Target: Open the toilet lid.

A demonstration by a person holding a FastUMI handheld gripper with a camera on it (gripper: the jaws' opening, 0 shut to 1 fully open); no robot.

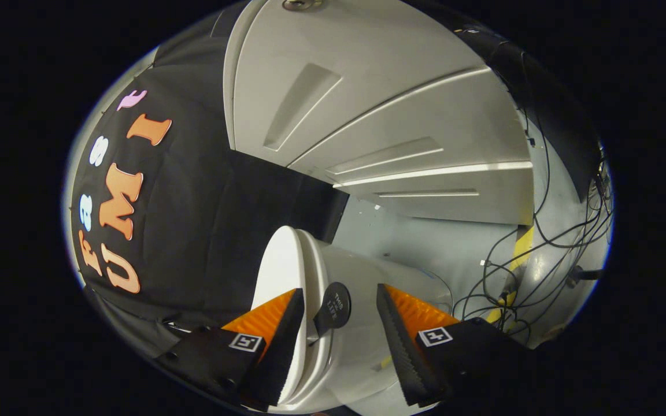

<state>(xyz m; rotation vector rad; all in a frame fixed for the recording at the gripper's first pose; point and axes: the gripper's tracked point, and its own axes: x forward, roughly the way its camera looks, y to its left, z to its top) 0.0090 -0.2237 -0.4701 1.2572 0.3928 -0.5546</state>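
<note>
Claw [339,315] fingers apart, not clamped on anything. White toilet [362,346] sits just ahead, view rolled sideways. Toilet lid [278,271] runs along the left finger [278,341], looks raised off the bowl. Round black lift tab [334,306] on the lid edge sits between the fingers, nearer the left one; contact unclear. Beyond: grey panelled door [367,115]; loose black cables [541,254] on the floor past the right finger.

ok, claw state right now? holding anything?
Claw: open, holding nothing. The round black lift tab on the toilet lid sits between its fingers, with neither finger pressing on it.
</note>
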